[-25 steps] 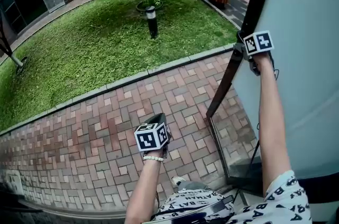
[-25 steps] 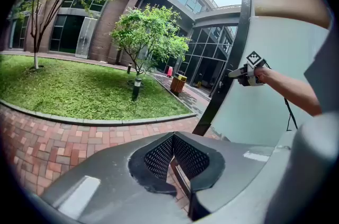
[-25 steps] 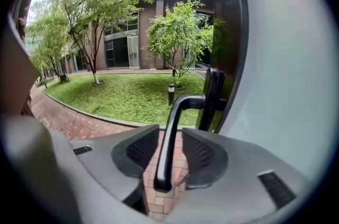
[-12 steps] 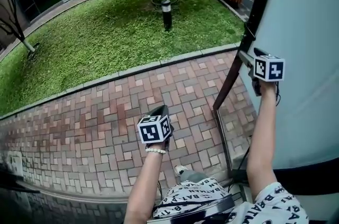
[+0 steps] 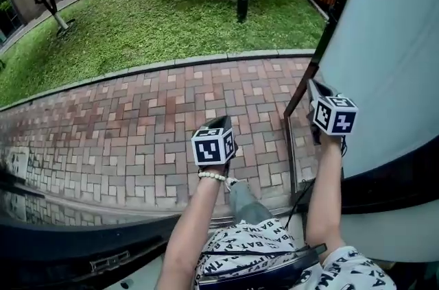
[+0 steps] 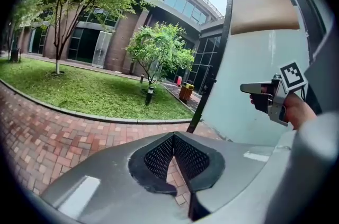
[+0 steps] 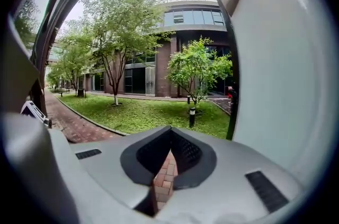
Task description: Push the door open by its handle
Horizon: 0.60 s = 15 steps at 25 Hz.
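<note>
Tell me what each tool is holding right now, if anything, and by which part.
Nothing is held. The left tool and the right tool are both shut on nothing, and neither grips the door.

Red brick paving [image 5: 137, 117] runs beside the lawn [image 5: 158, 14].

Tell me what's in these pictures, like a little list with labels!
Place: brick path beside a lawn
Door: pale panel with a dark frame, standing open on the right
Left gripper: jaws together, nothing between them, held over the bricks
Right gripper: jaws together, nothing between them, close beside the door panel
Grip on door: none
</note>
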Available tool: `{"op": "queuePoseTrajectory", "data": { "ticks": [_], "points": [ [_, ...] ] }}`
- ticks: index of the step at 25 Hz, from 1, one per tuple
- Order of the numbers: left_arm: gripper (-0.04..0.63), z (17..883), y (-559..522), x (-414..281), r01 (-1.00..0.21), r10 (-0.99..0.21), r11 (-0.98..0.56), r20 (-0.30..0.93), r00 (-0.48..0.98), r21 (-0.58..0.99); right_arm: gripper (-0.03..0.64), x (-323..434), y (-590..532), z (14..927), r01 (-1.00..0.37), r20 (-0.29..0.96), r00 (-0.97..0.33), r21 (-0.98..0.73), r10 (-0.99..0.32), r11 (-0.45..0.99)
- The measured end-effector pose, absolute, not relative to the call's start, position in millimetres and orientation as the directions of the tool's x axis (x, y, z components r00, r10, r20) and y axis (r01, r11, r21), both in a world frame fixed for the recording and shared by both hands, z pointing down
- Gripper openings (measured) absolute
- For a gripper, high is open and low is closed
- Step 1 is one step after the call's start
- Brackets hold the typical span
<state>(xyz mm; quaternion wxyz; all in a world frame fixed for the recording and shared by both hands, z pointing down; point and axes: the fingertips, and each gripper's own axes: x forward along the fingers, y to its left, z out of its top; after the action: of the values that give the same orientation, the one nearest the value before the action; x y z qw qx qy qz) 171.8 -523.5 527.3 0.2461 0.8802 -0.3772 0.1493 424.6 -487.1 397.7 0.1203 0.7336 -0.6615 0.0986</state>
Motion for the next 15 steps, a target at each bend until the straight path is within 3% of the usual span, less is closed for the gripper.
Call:
{"op": "queuePoseTrajectory", "data": {
  "ticks": [7, 15],
  "points": [
    [-0.011, 531, -432, 133, -0.754, -0.586, -0.548, 0.478, 0.654, 0.361, 0.009, 321, -406, 390, -0.996, 0.341, -0.025, 0.067, -0.940, 0.051],
    [-0.011, 532, -368, 121, -0.755, -0.584, -0.550, 0.482, 0.653, 0.357, 0.009, 262, -341, 418, -0.989, 0.370, -0.142, -0.008, -0.918, 0.150]
  ]
}}
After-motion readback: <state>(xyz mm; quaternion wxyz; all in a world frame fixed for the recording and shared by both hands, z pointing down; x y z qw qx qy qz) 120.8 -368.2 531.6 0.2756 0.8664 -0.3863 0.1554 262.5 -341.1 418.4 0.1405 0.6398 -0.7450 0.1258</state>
